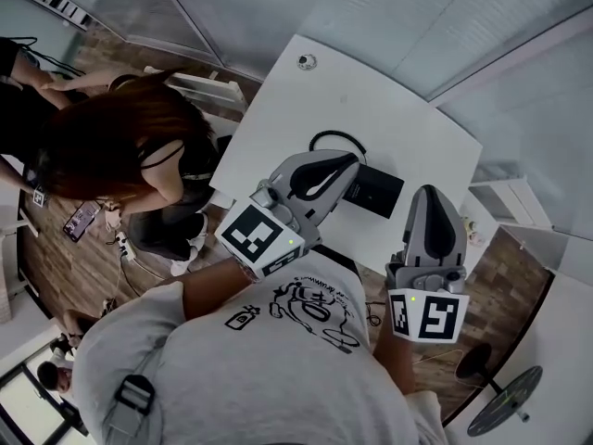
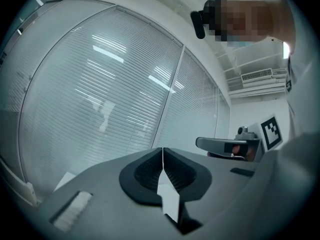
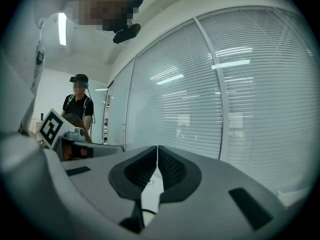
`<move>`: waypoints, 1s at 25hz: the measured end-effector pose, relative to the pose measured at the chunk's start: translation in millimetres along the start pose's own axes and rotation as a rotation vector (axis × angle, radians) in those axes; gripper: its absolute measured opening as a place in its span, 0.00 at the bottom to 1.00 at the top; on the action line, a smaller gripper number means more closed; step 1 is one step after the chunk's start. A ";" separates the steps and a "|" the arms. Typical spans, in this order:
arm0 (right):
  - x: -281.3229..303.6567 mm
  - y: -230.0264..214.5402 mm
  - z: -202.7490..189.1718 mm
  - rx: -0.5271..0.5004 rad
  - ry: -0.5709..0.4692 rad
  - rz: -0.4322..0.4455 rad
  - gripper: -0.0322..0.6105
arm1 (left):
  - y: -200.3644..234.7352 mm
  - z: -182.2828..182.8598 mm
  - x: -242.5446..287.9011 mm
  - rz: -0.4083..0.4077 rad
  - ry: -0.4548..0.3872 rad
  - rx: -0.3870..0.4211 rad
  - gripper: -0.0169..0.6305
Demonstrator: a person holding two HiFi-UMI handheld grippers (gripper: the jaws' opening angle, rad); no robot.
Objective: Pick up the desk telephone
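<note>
Left tongs (image 1: 353, 162): clenched, jaws together, nothing between them. Right tongs (image 1: 433, 193): clenched, likewise empty. Both were held over near edge of white desk (image 1: 306, 100). Desk telephone (image 1: 378, 193): black, lay flat on desk close to near edge, between the two tongs, not gripped. Left tongs' tips were just beside telephone's left end; contact could not be determined. Black cord (image 1: 324, 137) curved behind left tongs. Small round fitting (image 1: 306, 61) sat at far corner. Person (image 1: 120, 146) was beyond desk's left edge.
</note>
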State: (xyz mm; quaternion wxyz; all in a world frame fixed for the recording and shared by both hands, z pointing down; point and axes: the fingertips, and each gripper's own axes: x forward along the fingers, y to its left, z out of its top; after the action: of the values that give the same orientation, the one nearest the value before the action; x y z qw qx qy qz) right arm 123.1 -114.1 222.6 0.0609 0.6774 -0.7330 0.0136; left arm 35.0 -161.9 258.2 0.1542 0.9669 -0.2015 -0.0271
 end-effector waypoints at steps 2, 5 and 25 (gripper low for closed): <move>-1.1 -6.3 -3.2 0.001 0.007 0.000 0.06 | -0.4 -4.5 4.7 0.002 0.006 -0.008 0.04; -5.7 -17.8 -15.0 0.010 0.030 0.007 0.06 | -5.1 -19.5 12.9 -0.006 0.036 -0.019 0.04; -2.8 -45.9 -231.6 0.200 0.412 0.064 0.27 | 50.3 -245.5 24.1 0.034 0.427 -0.304 0.25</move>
State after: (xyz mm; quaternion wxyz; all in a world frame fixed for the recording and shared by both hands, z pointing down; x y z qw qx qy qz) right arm 185.4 -91.4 449.2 0.1416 0.6392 -0.7212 0.2262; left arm 66.1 -144.8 507.4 0.3371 0.9130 -0.1741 0.1500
